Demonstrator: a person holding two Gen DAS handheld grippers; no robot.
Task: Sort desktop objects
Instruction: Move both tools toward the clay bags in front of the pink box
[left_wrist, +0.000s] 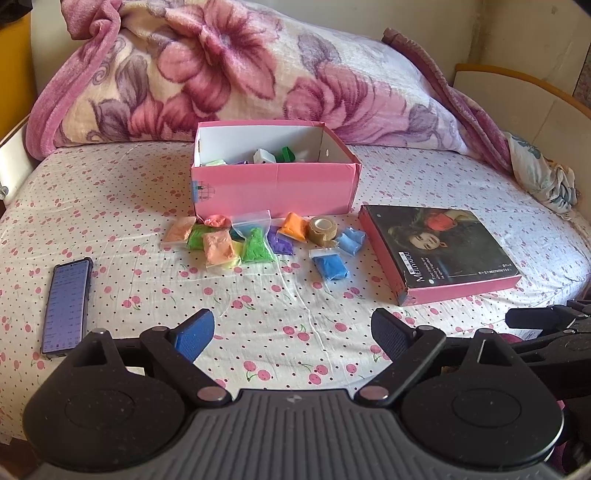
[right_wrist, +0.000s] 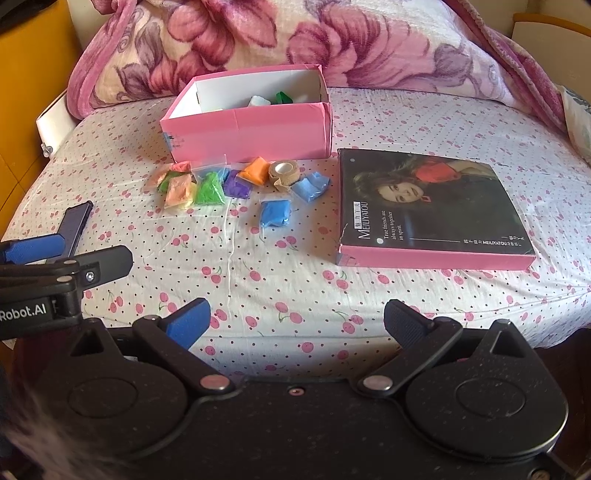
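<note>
Pink box (left_wrist: 275, 184) holding white and green pieces, clay packets (left_wrist: 255, 242) outside, both grippers' jaws wide

Box lid (right_wrist: 432, 206): "MEILIYATOU", "True friends are always together in spirit."
Left gripper (right_wrist: 64, 254), left of lid: "Robot.AI"

Before you: a bed (left_wrist: 110, 206) under a white cherry-print sheet; a pink floral blanket (left_wrist: 229, 74) heaped at its far side; a cream wall (left_wrist: 424, 18) behind; a yellow panel (right_wrist: 33, 92) left; daylight across all.
</note>
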